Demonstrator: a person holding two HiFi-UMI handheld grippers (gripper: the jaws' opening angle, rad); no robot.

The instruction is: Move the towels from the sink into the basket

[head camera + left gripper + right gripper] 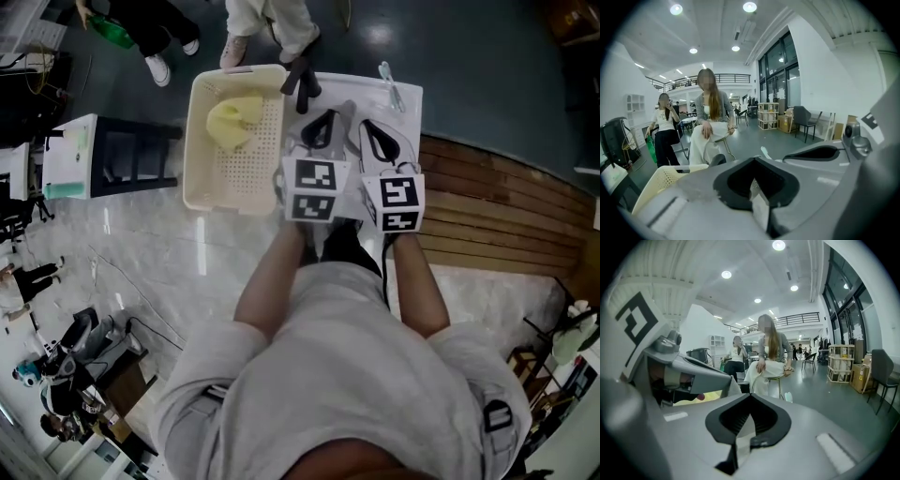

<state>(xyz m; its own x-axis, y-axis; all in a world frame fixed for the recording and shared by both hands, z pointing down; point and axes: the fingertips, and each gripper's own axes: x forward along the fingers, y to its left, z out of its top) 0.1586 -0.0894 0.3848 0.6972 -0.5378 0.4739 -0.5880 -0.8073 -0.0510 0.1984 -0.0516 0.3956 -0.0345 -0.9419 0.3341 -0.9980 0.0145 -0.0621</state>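
A cream perforated basket (211,173) stands at the left of the white sink unit (409,101), with a yellow towel (234,120) lying inside it. My two grippers are held side by side over the sink, just right of the basket. The left gripper (322,122) (755,160) is shut, with a strip of pale cloth (758,199) showing between its jaws. The right gripper (377,133) (749,397) is shut too, with the same pale cloth (740,427) in its gap. A pale grey towel (348,117) shows between the two. The sink bowl is hidden beneath them.
A dark fitting (302,80) and a small pale brush (389,82) sit at the sink's far edge. A black stand (131,155) is left of the basket, wooden slats (506,206) on the right. A seated person (710,122) and a standing one (663,126) are beyond.
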